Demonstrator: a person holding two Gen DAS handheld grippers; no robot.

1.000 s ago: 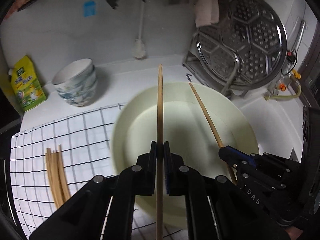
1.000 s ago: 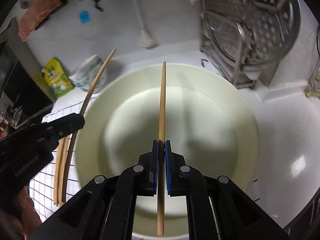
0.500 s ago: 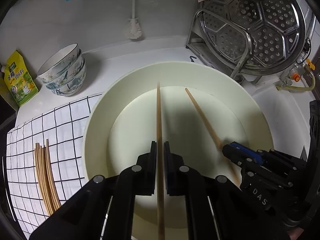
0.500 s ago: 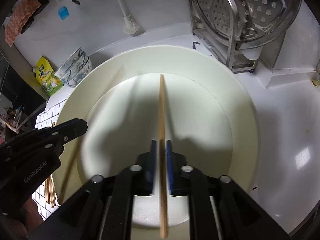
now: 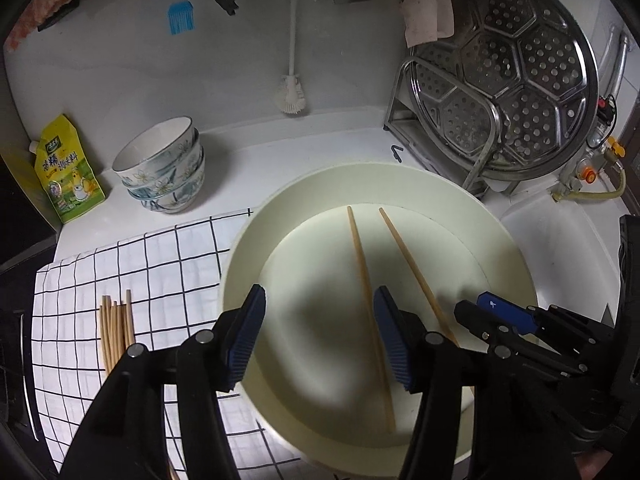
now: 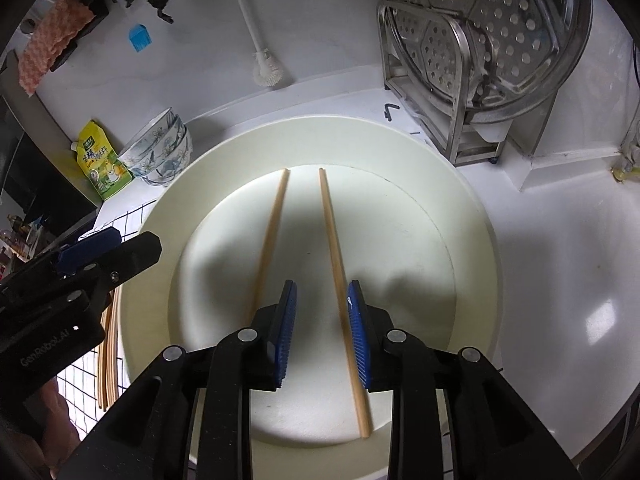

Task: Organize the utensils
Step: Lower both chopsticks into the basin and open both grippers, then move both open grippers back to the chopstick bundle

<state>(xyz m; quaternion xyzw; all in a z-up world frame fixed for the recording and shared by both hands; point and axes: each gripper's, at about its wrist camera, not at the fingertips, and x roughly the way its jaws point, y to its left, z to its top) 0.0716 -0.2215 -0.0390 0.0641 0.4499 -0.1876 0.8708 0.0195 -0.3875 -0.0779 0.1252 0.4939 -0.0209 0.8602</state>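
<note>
Chopsticks in basin [image 6: 476, 216]: two, chopstick [image 6: 340, 280] and second chopstick [image 6: 270, 240], lying loose, apart.
Left gripper [image 5: 320, 336]: jaws just being opened wide, nothing gripped.
Right gripper [image 6: 322, 332]: jaws just being parted, chopstick released.
Chopstick bundle [image 5: 116, 332]: one, being left on the checked cloth [image 5: 160, 264].

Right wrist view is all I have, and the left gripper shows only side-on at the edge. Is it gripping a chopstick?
Observer: No. In the left wrist view the left gripper stands wide open. Its jaws have just been opening, and the chopstick lies loose in the cream basin.
Operator: That gripper blocks most of the other chopsticks for me. Where are they?
Observer: A bundle of chopsticks lies on the checked cloth, left of the basin and apart from it.
</note>
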